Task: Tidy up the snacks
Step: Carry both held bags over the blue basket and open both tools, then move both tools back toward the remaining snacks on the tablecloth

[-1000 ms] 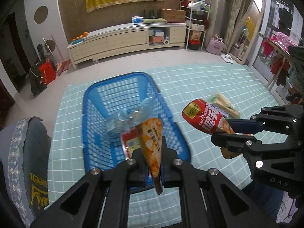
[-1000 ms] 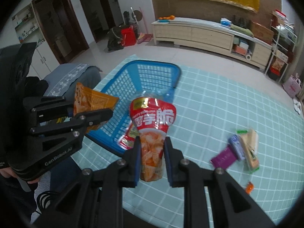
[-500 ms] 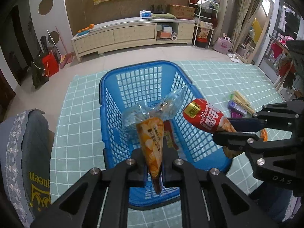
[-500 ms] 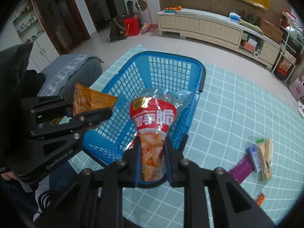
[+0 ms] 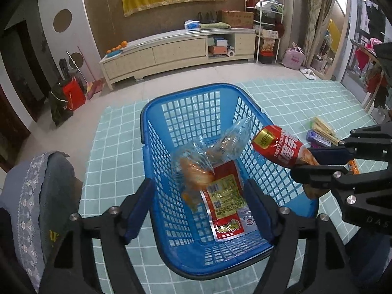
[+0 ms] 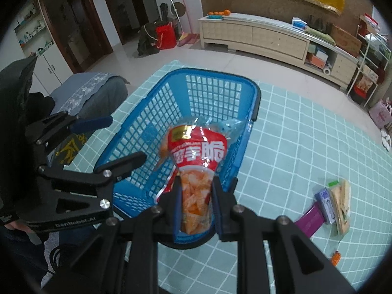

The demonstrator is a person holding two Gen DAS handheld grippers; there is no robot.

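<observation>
The left gripper (image 5: pixel 198 210) stands with its blue-padded jaws wide apart over the near end of the blue plastic lattice basket (image 5: pixel 156 112); its jaws have just been opening, and nothing is between them now. Below that gap, an orange snack packet (image 5: pixel 196 178) lies blurred in the basket, over a flat red-and-yellow printed packet (image 5: pixel 226 210) on the basket floor and just beside a crumpled clear plastic bag of pastries (image 5: pixel 220 144).

The right gripper (image 6: pixel 196 205) has its jaws narrow, clamped on the lower part of a red-topped bag of orange crisps with white lettering (image 6: pixel 198 152). The bag is upright between the pads, its clear lower half showing the crisps, and it hangs above the basket's near right rim, not inside it. From the left wrist view the same bag pokes in from the right, over the basket's right wall.

The basket sits on a pale green mat with a white grid (image 6: pixel 281 132). Well apart from it, out on the mat to the right, lie a purple wrapper (image 6: pixel 310 219), a small bluish pack (image 6: pixel 327 202), a tan packet with a green tab (image 6: pixel 341 205) touching that pack, and a small orange item (image 6: pixel 335 257) nearer the mat's edge. A grey-blue chair with a lace cover (image 5: pixel 36 196) stands left of the mat. A long cream cabinet (image 5: pixel 176 51) runs along the far wall.
</observation>
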